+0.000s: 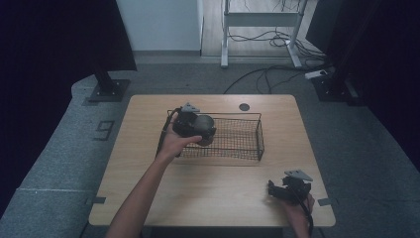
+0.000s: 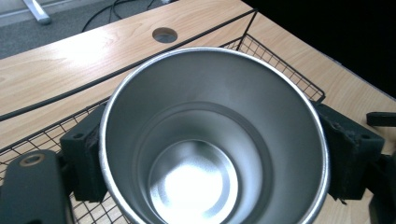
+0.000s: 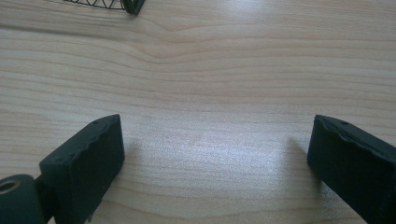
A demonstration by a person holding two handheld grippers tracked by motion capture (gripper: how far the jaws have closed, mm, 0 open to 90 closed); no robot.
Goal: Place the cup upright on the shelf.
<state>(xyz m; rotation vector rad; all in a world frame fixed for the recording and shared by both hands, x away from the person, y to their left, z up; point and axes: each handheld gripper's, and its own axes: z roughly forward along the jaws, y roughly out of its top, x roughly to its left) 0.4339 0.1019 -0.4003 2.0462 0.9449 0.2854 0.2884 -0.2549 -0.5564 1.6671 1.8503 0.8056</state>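
We're seeing left gripper [image 1: 202, 130] clamping steel cup [image 2: 212, 140] over wire basket [image 1: 247, 134], forearm reaching forward; right gripper [image 1: 277, 191] resting low on table [image 3: 210, 70], jaws spread wide.

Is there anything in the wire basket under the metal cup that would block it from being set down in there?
Nothing visible does. The left gripper holds the metal cup over the left end of the wire basket, and the mesh floor that shows to its right is bare. The spot directly beneath the cup is hidden.

One metal cup [image 2: 212, 140], one wire basket [image 1: 237, 136], two grippers.
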